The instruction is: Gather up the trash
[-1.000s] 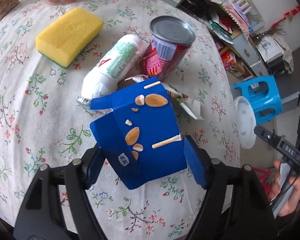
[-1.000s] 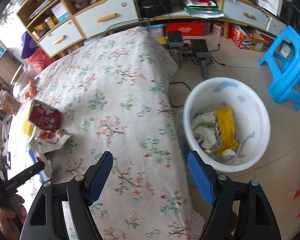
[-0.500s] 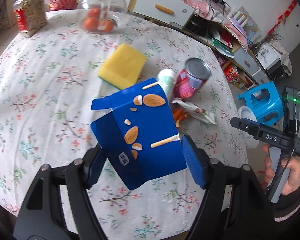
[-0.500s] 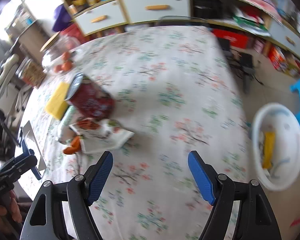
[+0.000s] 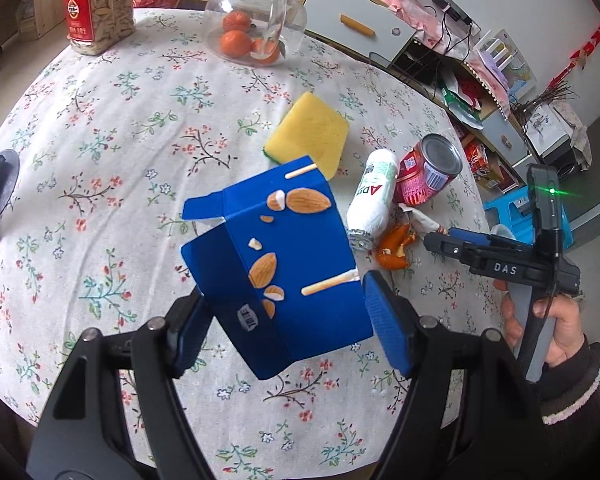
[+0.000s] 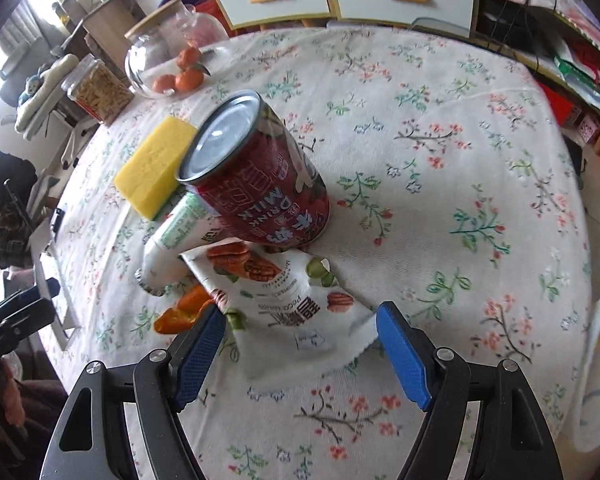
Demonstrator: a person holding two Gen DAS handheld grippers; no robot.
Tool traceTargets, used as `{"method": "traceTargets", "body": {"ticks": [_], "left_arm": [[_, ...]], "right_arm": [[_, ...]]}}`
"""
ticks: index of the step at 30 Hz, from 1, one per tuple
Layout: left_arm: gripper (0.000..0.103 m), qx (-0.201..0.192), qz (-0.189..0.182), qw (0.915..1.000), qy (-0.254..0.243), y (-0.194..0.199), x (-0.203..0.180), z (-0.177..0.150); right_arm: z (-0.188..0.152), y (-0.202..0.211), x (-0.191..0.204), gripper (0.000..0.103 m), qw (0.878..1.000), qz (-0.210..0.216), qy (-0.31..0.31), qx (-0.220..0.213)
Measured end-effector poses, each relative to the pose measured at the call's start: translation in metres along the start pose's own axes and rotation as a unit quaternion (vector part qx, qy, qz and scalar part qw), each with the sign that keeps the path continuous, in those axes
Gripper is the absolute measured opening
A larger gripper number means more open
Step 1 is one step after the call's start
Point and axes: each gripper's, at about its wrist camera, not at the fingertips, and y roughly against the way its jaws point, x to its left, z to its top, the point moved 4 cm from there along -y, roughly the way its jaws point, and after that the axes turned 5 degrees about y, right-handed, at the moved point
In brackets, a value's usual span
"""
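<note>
Here the left gripper pinches the blue almond carton between its pads and carries it clear above the desk, presumably so it can go to the bin without dragging the cloth. The right gripper, fingers spread wide, hangs low just in front of the pecan snack wrapper, which lies flat against the red milk-drink can, white bottle and orange peel. It seems lined up to straddle that wrapper next.
</note>
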Motion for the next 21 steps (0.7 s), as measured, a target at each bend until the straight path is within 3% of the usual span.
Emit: {"method": "traceTargets", "body": {"ticks": [9,13,18,19,21], "left_arm": [[0.073,0.007,-0.001,1.0,-0.005,-0.003,-0.003,0.003],[0.073,0.007,-0.002,1.0,-0.007,-0.004,-0.008,0.003],[0.073,0.005,-0.007,0.9999,-0.013,-0.004,-0.017,0.004],[0.073,0.005,-0.008,0.9999,-0.015,-0.005,-0.019,0.005],[0.073,0.005,-0.009,0.9998,-0.017,-0.006,-0.023,0.005]], "right_arm": [[0.003,-0.015,0.005,0.078,1.0,-0.016,0.018,0.004],[0.002,-0.013,0.002,0.059,1.0,-0.026,0.009,0.007],[-0.002,0.002,-0.01,0.043,1.0,-0.018,-0.014,-0.002],[-0.003,0.005,-0.012,0.033,1.0,-0.018,-0.016,-0.004],[-0.005,0.009,-0.016,0.023,1.0,-0.018,-0.019,-0.005]]}}
